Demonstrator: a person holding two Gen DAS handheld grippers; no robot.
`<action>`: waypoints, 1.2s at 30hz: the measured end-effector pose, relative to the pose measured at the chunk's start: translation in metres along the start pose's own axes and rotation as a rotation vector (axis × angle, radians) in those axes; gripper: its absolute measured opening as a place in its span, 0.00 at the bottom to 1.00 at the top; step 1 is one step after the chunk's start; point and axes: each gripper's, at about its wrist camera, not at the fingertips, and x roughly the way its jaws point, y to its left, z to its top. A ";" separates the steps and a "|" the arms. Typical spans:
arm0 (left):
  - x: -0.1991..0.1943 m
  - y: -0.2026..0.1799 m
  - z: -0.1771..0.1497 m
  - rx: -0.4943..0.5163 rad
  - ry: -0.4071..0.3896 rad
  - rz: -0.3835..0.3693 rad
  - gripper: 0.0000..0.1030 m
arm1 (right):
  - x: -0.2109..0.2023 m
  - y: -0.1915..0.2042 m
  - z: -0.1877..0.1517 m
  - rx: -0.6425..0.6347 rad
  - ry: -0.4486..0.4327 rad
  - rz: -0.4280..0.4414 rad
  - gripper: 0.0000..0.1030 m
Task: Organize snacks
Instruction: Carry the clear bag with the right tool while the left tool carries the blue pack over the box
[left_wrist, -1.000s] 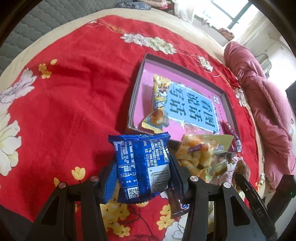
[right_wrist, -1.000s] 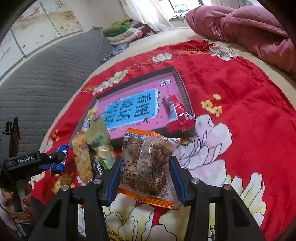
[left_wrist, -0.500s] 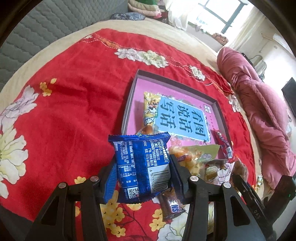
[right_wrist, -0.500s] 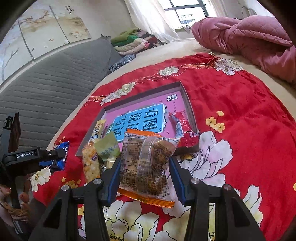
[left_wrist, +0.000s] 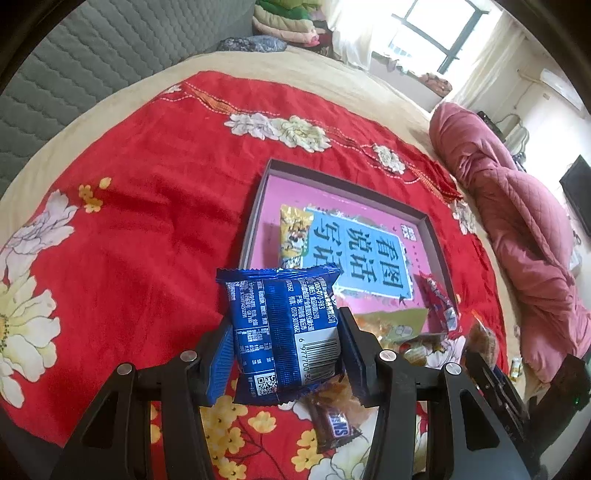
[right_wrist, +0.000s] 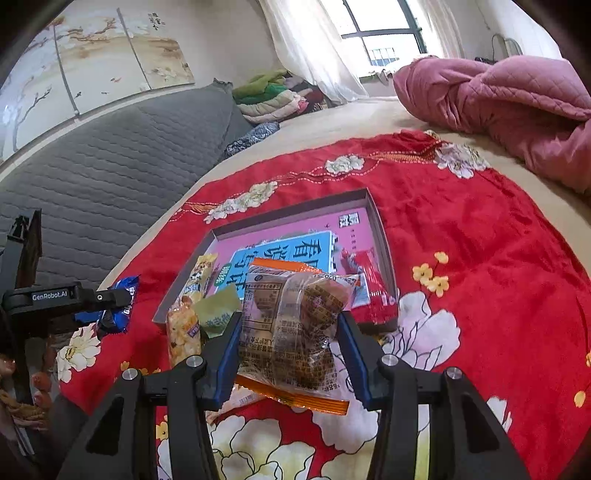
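Left gripper is grasping a blue packet, fingers pressing both sides, holding it above the red blanket just short of the box. Right gripper is clamping a clear pastry pack with orange edges, holding it in front of the box's near wall. Inside the box, a yellow packet is lying at the left and a red packet at the right. A popcorn bag, a green sachet and a Snickers bar are lying on the blanket just outside the box. A pink quilt is sitting well beyond.
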 end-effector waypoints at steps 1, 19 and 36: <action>0.000 0.000 0.001 -0.001 -0.003 -0.001 0.52 | 0.000 0.000 0.000 -0.003 -0.002 -0.002 0.49; 0.010 -0.010 0.012 -0.004 -0.020 -0.034 0.52 | 0.007 -0.013 0.010 0.023 -0.026 -0.023 0.49; 0.035 -0.016 0.024 -0.009 -0.007 -0.046 0.52 | 0.042 -0.039 0.016 0.071 0.018 -0.060 0.49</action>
